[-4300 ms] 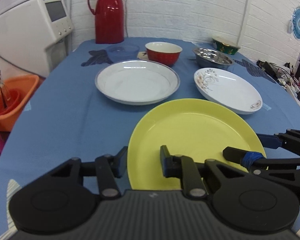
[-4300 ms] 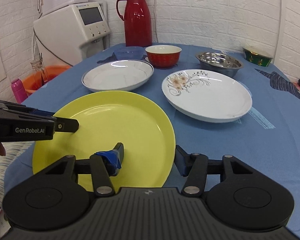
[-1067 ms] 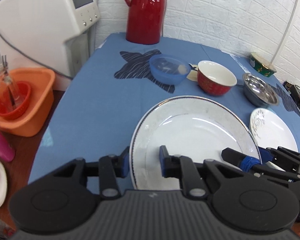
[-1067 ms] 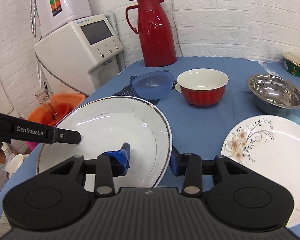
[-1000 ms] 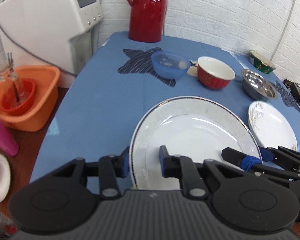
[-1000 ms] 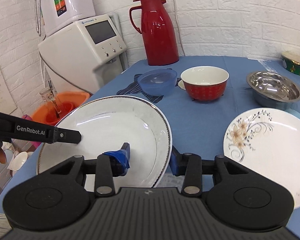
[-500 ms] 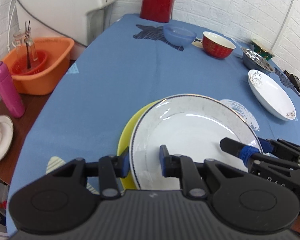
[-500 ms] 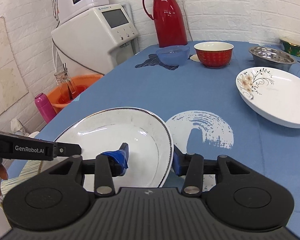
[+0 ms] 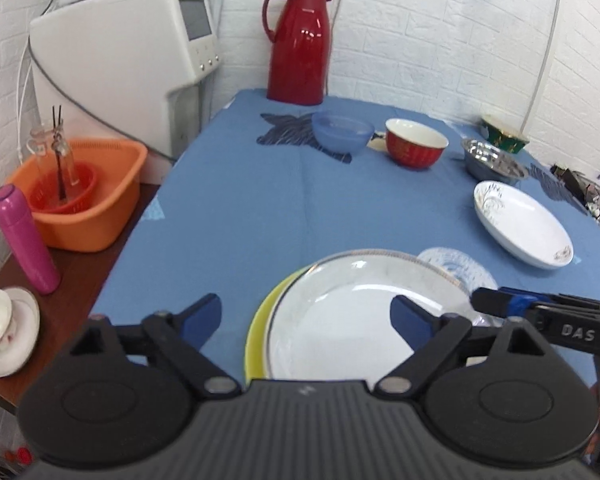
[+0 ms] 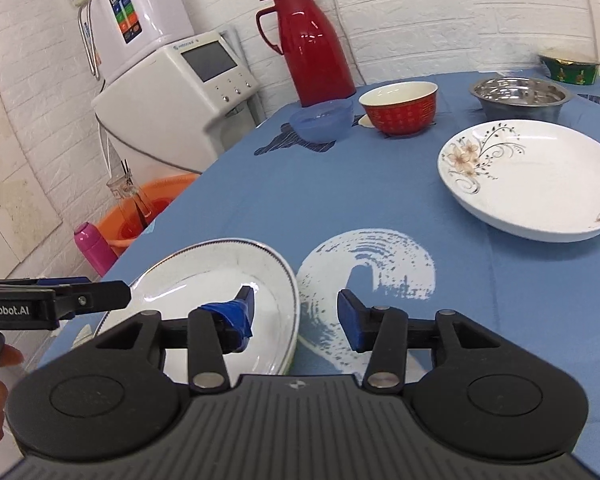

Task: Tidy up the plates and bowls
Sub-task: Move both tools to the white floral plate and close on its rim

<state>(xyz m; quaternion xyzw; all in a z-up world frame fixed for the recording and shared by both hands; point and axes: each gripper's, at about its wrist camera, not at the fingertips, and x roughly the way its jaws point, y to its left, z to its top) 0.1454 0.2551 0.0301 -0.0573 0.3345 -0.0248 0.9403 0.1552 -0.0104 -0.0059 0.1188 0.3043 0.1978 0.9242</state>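
Opening left hand-held gripper (image 9: 306,316), straddling white plate (image 9: 352,312) rim

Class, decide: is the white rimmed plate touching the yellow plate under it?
Touching. The left wrist view shows the white rimmed plate stacked directly on the yellow plate, no gap visible.

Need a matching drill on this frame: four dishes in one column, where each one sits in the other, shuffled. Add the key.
Dishes
1. rimmed white plate
2. floral plate
3. red bowl
4. steel bowl

Places
A. between the blue bowl and the steel bowl
B. nearest the green container
C. stacked on the yellow plate
D. alone on the tablecloth, nothing on it or under it

Pairs: 1-C, 2-D, 3-A, 4-B
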